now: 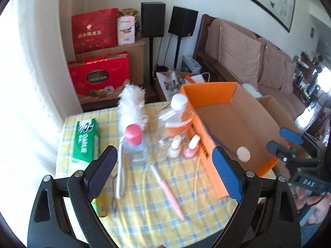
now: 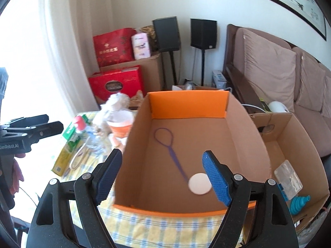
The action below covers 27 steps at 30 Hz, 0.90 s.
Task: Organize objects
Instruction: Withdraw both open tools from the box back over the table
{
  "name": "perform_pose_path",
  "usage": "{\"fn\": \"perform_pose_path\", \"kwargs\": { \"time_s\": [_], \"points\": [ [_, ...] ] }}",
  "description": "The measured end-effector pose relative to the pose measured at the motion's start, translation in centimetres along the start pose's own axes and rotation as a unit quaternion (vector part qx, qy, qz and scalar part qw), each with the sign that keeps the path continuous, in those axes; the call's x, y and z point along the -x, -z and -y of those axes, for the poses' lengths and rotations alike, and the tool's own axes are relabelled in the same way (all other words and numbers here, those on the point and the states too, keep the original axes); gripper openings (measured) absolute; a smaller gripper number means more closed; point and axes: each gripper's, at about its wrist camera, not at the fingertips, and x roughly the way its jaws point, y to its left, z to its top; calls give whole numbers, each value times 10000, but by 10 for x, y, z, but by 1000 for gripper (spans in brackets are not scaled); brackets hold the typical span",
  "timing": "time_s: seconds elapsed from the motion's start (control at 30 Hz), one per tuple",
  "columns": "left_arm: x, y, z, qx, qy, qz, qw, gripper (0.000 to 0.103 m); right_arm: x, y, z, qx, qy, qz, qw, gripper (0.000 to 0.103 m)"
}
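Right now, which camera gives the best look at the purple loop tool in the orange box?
The right wrist view: the purple loop tool lies fully visible on the orange box floor, its handle ending at the white disc. The left wrist view shows only a thin, blurred purple stretch near the wall.

You can read "GenRobot.AI" in white letters on the side of the left gripper in the right wrist view. You can read "DAS" on the black handle of the right gripper in the left wrist view. The lower red gift box has a dark oval label that says "COLLECTION". The green carton and the upper red bag carry writing too blurry to read.
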Motion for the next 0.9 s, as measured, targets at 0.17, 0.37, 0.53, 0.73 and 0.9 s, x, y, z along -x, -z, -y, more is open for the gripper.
{"fn": "perform_pose_path", "kwargs": {
  "time_s": [0.17, 0.37, 0.53, 0.73, 0.9],
  "points": [
    [14, 15, -35, 280, -122, 30, 9995, 91, 0, 1, -24, 160, -175, -54, 9997, 81],
    [24, 34, -68, 438, -507, 111, 9977, 91, -9, 1, -49, 289, -458, -171, 9984, 81],
    [15, 51, -82, 492, -517, -45, 9974, 91, -17, 2, -70, 416, -630, -220, 9969, 81],
    [2, 70, -95, 648, -412, -182, 9969, 87, -31, 7, -102, 680, -832, -337, 9936, 81],
    [-11, 82, -105, 749, -367, -373, 9958, 74, -47, 16, -121, 790, -954, -494, 9911, 81]
  ]
}}
